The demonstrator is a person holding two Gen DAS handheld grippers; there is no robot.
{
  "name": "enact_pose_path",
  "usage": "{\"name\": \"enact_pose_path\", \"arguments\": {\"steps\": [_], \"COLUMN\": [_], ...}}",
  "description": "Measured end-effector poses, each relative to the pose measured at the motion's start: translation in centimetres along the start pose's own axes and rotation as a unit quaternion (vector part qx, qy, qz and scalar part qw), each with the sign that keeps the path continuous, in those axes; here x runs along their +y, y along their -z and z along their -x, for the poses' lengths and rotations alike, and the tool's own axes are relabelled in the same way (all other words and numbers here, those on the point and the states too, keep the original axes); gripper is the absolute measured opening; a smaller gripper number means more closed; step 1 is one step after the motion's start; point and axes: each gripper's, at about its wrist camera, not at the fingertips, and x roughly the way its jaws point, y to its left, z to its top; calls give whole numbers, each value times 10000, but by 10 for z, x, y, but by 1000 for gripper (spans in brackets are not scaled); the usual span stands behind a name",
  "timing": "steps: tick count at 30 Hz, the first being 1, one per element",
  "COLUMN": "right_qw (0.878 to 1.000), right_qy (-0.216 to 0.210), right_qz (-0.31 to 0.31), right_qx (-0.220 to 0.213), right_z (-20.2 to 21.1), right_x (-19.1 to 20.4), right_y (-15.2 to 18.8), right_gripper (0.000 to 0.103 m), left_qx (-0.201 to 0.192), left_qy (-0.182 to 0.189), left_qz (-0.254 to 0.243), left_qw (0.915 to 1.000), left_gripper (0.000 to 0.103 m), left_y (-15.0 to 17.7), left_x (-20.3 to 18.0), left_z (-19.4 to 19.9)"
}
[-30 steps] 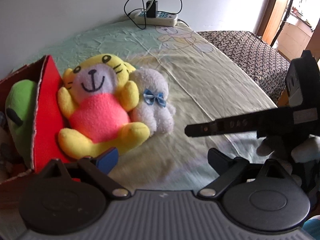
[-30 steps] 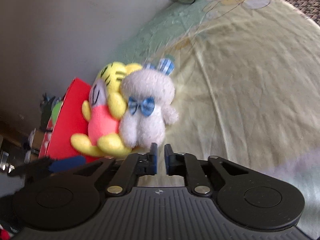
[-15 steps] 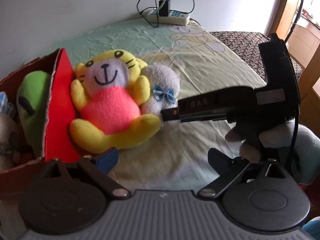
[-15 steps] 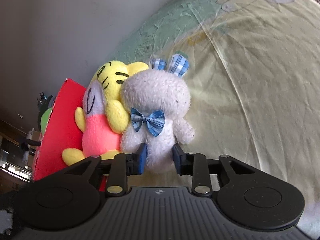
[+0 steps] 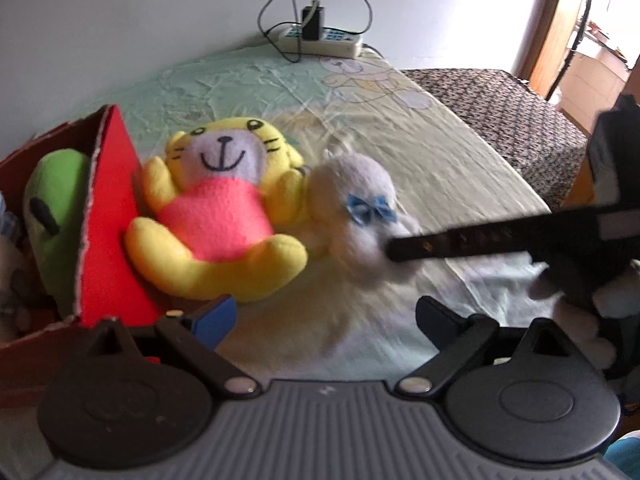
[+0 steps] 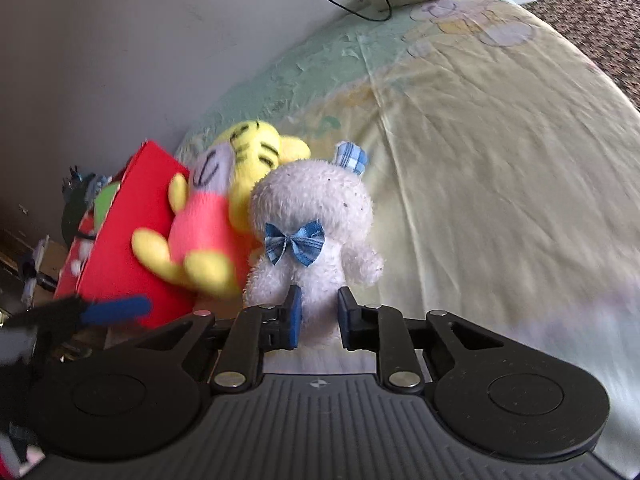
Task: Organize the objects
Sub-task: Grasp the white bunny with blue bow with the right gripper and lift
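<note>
A white plush bunny (image 6: 312,204) with a blue bow sits on the bed sheet, leaning on a yellow tiger plush (image 6: 204,232) in a pink shirt. My right gripper (image 6: 320,318) is closing on the bunny's lower body, and its pads press into the fur. In the left wrist view the right gripper (image 5: 394,250) reaches in from the right onto the bunny (image 5: 352,200). The tiger (image 5: 216,208) rests against a red cardboard box (image 5: 108,220). My left gripper (image 5: 324,316) hovers open near the tiger's feet, with nothing between its fingers.
A green plush (image 5: 56,200) lies inside the red box. A white power strip (image 5: 320,38) with black cables sits at the head of the bed by the wall. A brown patterned blanket (image 5: 500,108) covers the bed's right side. Bare sheet (image 6: 480,160) stretches right of the toys.
The right gripper reached in to the white bunny, opened around its lower body and closed on it. The bunny has shifted slightly right, away from the tiger. The left gripper stayed open.
</note>
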Motion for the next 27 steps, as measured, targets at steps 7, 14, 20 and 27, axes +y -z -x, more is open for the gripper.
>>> {"name": "enact_pose_path", "arguments": {"steps": [7, 14, 20, 27], "right_qw": [9997, 9989, 9947, 9908], "right_qy": [50, -24, -278, -662], "right_qz": [-154, -466, -957, -1177], "right_qx": [184, -24, -266, 70], "right_z": [26, 51, 42, 2], "right_x": [-10, -21, -38, -41], "right_y": [24, 33, 18, 11], "right_gripper": [22, 28, 33, 57], "left_qx": [0, 94, 265, 500], "left_qy": [507, 907, 1129, 1207], "left_qz": [-141, -208, -145, -92], "left_qw": [9986, 9956, 9931, 9914], "left_gripper": [94, 88, 86, 85], "left_y": [-4, -7, -11, -12], "left_x": [-10, -19, -21, -22], "left_z": [-6, -15, -29, -44]}}
